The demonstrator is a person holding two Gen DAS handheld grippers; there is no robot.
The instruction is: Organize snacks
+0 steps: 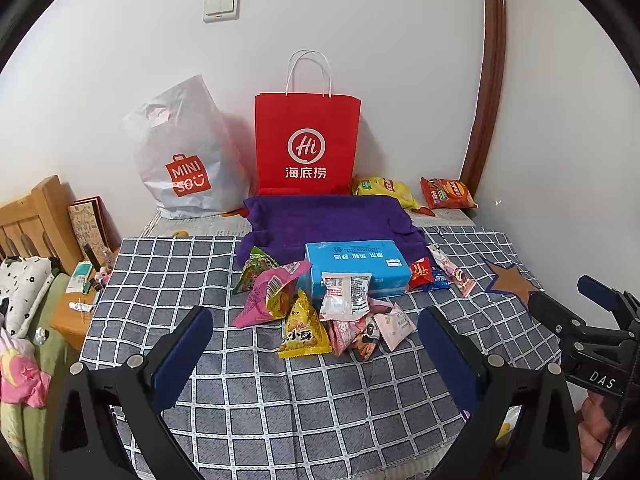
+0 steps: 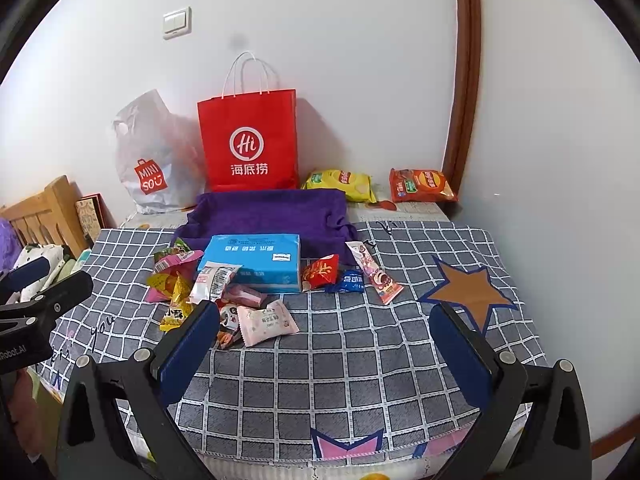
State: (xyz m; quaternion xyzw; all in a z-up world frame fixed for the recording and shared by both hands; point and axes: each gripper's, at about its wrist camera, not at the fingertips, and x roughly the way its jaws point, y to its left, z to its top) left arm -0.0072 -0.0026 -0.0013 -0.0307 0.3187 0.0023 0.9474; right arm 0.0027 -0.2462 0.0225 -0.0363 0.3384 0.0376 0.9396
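Item: loose snack heap (image 1: 320,312) just ahead of your left gripper (image 1: 316,344), ahead-left of your right gripper (image 2: 324,344), both spread wide and empty; you pinch the nearest yellow packet (image 1: 302,330) by its flat edge.

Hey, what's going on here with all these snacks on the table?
A person holds two grippers, left gripper and right gripper, both open and empty above the checked tablecloth. Small snack packets lie heaped in front of a blue box. A red paper bag stands behind. Nothing is picked up yet.
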